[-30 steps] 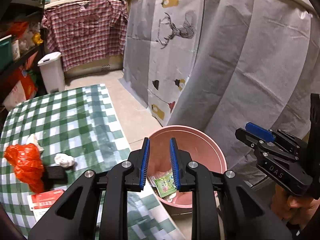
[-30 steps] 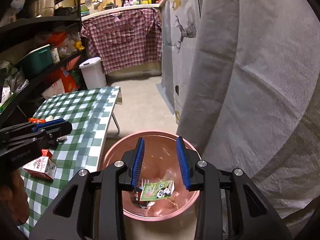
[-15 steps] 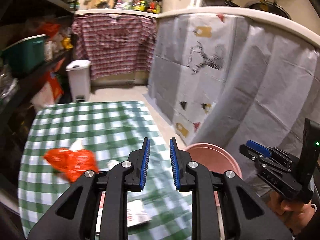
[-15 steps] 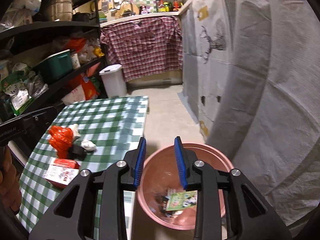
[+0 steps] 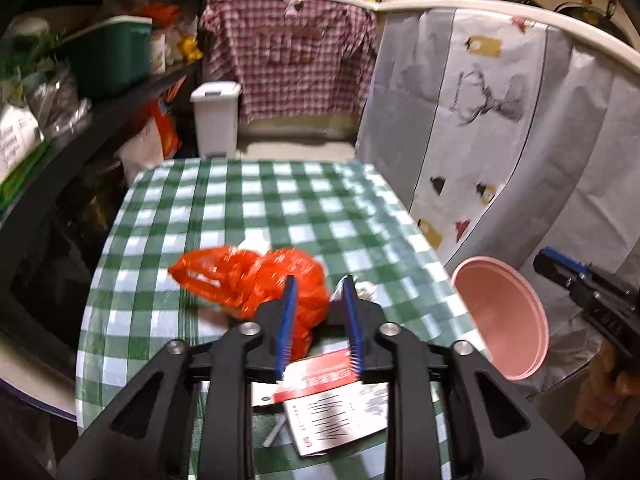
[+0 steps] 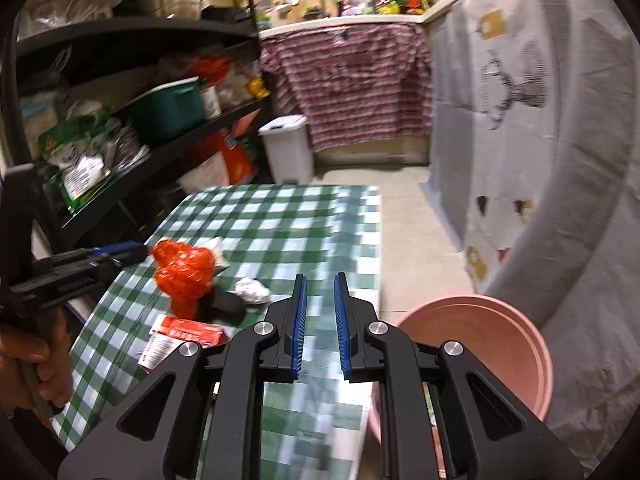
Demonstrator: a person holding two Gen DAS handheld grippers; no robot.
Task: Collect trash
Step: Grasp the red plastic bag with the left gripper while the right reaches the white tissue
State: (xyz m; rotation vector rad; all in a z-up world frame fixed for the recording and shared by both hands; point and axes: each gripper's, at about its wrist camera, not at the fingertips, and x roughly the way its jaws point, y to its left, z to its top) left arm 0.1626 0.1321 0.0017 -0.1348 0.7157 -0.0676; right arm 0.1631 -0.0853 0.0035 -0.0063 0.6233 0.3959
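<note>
An orange plastic bag [image 5: 248, 280] [image 6: 182, 270] lies crumpled on the green checked table [image 5: 256, 204] [image 6: 280, 220]. Beside it are a white paper wad [image 6: 252, 290], a small black thing [image 6: 226, 302] and a red-and-white carton [image 5: 332, 400] [image 6: 180, 336]. My left gripper [image 5: 319, 290] hovers over the bag's right end and the carton; its jaws are opening with nothing gripped. My right gripper [image 6: 320, 284] is above the table's right edge; its jaws are closing on nothing. A pink basin [image 5: 500, 312] [image 6: 480, 344] stands on the floor to the right of the table.
Dark shelves [image 6: 120, 120] packed with bags and a green box run along the left. A white pedal bin [image 5: 216, 116] [image 6: 286, 148] stands beyond the table's far end. Grey cloth [image 5: 500, 140] covers the counter on the right. A hand [image 6: 36, 364] holds the left gripper.
Both grippers swung left from over the pink basin to the table. The left jaws have widened and the right jaws have narrowed. The basin's contents are out of sight now.
</note>
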